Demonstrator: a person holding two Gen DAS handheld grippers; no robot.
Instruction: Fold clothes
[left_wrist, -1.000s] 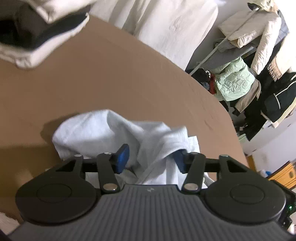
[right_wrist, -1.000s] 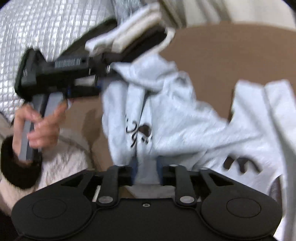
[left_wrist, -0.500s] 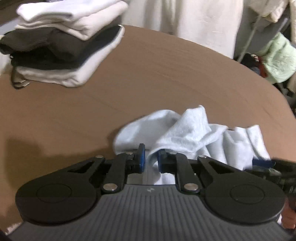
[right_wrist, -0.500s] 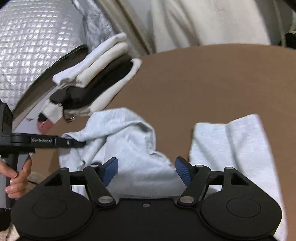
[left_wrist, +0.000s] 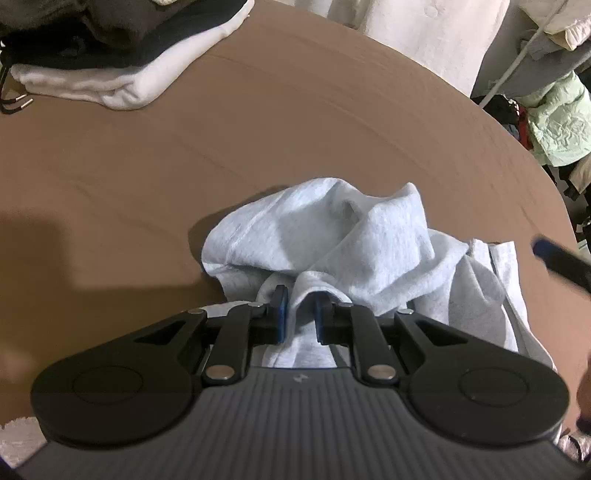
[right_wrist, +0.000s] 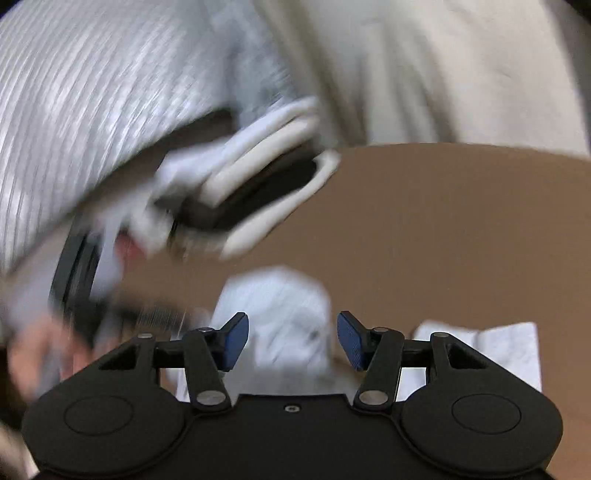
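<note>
Pale grey garment (left_wrist: 332, 240) — bunched, rumpled — on table (left_wrist: 258, 129).

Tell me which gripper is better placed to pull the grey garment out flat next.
Probably the left gripper: it is shut on a fold of the grey garment. The right gripper is open, holding nothing.

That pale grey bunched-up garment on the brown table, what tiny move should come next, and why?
Probably the right gripper, open with nothing between its pads, should close on a free edge. The left gripper already pinches a fold of the grey garment, which lies crumpled on the table, so a second grip would let it be spread flat.
</note>
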